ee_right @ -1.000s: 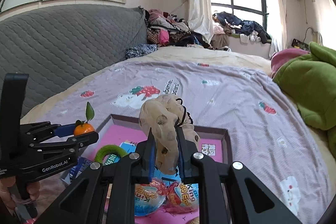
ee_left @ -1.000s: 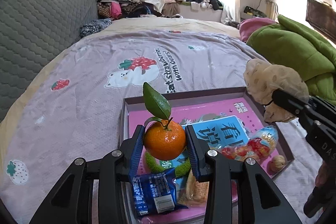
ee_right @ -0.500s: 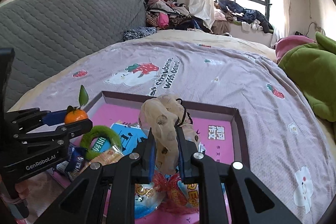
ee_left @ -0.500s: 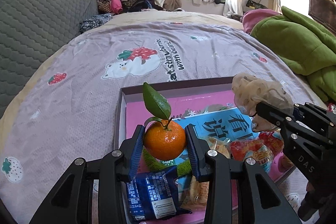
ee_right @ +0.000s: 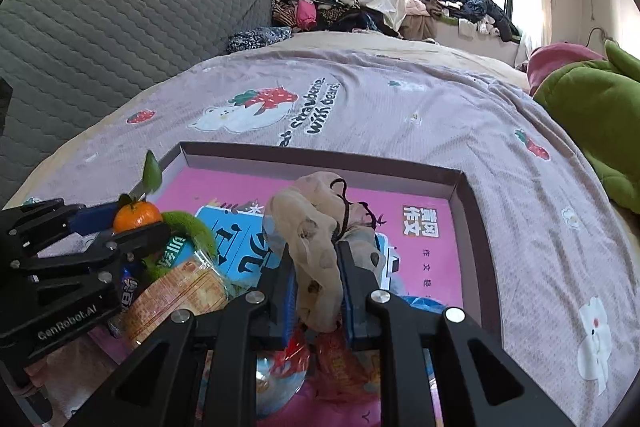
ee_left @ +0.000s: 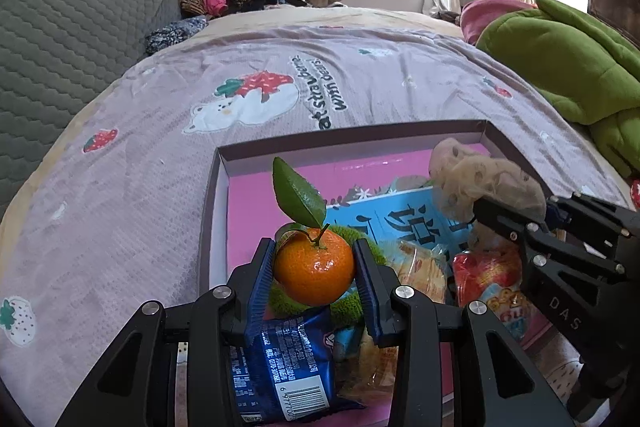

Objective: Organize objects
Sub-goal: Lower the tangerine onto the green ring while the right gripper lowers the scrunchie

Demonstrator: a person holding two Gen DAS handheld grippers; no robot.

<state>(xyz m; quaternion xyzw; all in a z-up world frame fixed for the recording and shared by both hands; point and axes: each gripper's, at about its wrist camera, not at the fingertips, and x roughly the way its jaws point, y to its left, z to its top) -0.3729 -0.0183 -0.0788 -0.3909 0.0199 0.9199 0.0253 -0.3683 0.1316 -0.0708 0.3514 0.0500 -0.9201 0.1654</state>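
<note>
My left gripper (ee_left: 315, 269) is shut on an orange mandarin (ee_left: 314, 270) with a green leaf, held above the near left part of a shallow pink-lined box (ee_left: 256, 203). My right gripper (ee_right: 318, 285) is shut on a beige spotted scrunchie (ee_right: 318, 227) over the box's middle (ee_right: 460, 227). The mandarin also shows at left in the right wrist view (ee_right: 136, 215). The scrunchie shows at right in the left wrist view (ee_left: 480, 183).
The box holds a blue booklet (ee_left: 400, 219), a blue snack pack (ee_left: 288, 359), a green fuzzy ring (ee_right: 190, 225), a biscuit pack (ee_right: 176, 301) and red candy packs (ee_left: 488, 279). It lies on a purple strawberry bedspread (ee_left: 160, 147). A green duvet (ee_left: 560, 59) lies right, a grey headboard (ee_right: 100, 35) left.
Both grippers have moved down and forward over the box, still holding the mandarin and the scrunchie. The box now looks closer and larger.
</note>
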